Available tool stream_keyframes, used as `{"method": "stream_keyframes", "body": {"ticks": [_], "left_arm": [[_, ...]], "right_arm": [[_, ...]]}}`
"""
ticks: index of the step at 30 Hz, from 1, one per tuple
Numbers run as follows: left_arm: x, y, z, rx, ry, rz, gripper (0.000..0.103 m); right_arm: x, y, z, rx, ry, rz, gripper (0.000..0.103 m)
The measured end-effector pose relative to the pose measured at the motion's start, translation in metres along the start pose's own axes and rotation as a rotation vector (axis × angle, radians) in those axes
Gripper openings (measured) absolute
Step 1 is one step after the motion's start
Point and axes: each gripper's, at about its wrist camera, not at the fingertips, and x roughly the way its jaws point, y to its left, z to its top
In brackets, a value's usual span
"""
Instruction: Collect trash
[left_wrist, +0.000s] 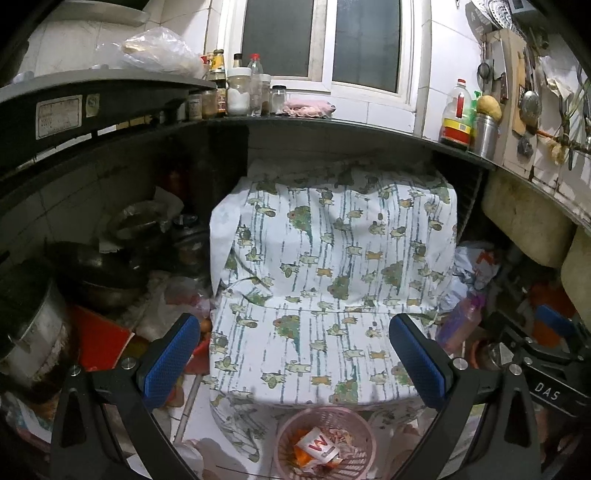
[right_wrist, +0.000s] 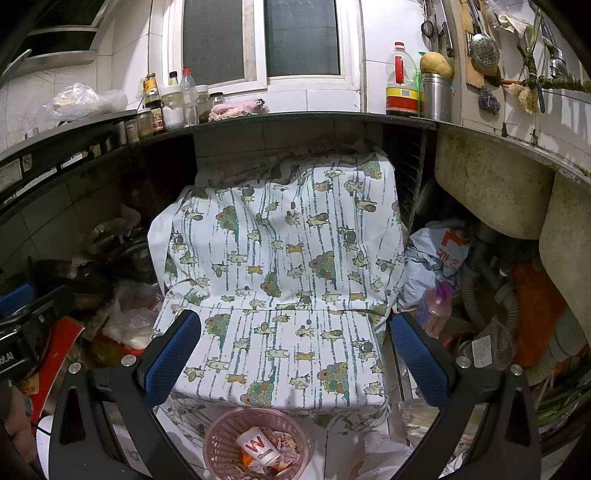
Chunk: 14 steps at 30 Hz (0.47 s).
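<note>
A pink mesh trash basket (left_wrist: 284, 435) (right_wrist: 218, 435) stands on the floor at the bottom of both views. A white paper cup with a red W (left_wrist: 319, 448) (right_wrist: 258, 446) and other wrappers lie inside it. My left gripper (left_wrist: 295, 363) is open, its blue pads spread wide above the basket with nothing between them. My right gripper (right_wrist: 295, 363) is open as well and holds nothing. Part of the right gripper's black body (left_wrist: 543, 369) shows at the right of the left wrist view.
A box draped in a patterned cloth (left_wrist: 332, 266) (right_wrist: 280, 266) fills the space under the dark counter (left_wrist: 332, 123). Pots and pans (left_wrist: 103, 266) crowd the left. Plastic bags (right_wrist: 436, 251), hoses and a sink underside (right_wrist: 491, 192) sit at the right. Bottles line the counter.
</note>
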Motion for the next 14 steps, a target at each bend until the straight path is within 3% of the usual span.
{"method": "stream_keyframes", "body": {"ticks": [14], "left_arm": [[0.0031,-0.0012,-0.0029,0.016,0.008,0.029,0.103]], "right_arm": [[0.0071,-0.0045,-0.0015,-0.016,0.024,-0.012,0.103]]}}
